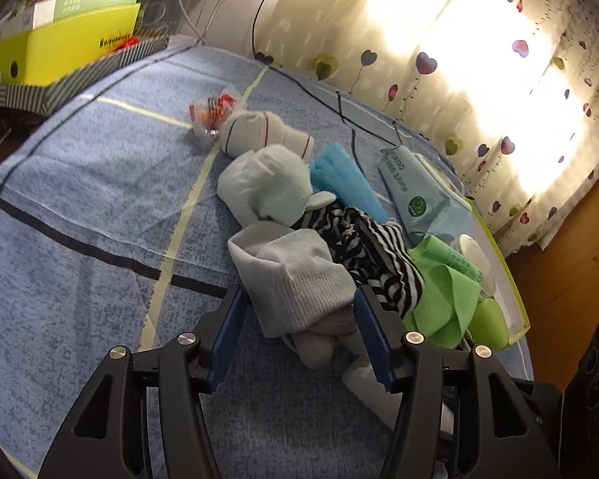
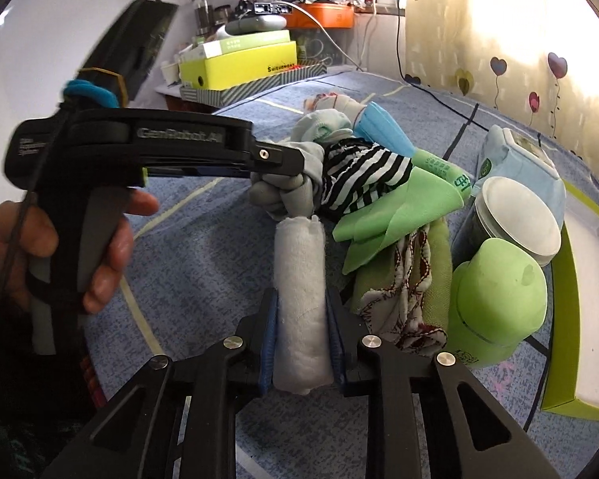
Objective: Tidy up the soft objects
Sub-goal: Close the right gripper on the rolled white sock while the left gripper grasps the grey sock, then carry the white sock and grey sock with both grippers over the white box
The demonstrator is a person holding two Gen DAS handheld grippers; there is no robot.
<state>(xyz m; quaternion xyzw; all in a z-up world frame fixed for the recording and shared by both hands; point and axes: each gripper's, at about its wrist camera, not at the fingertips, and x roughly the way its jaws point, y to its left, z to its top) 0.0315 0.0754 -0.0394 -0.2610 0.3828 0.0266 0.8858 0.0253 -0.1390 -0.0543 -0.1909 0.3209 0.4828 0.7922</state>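
Observation:
A row of soft things lies on the blue bedspread (image 1: 80,207): a grey sock bundle (image 1: 295,279), a pale mint sock ball (image 1: 267,183), a striped-trim sock ball (image 1: 259,127), a black-and-white striped cloth (image 1: 363,247), a blue cloth (image 1: 343,179) and a green cloth (image 1: 443,287). My left gripper (image 1: 299,343) is open with its fingers either side of the grey sock bundle; it also shows in the right wrist view (image 2: 283,159). My right gripper (image 2: 303,343) is shut on a rolled white towel (image 2: 299,291).
A wet-wipes pack (image 1: 419,191), a white-lidded jar (image 2: 519,219) and a green bottle (image 2: 499,299) lie by a yellow-green tray (image 2: 579,319) at the right. A yellow box (image 1: 60,52) on a striped box stands at the far left. A snack wrapper (image 1: 215,111) lies beyond the socks.

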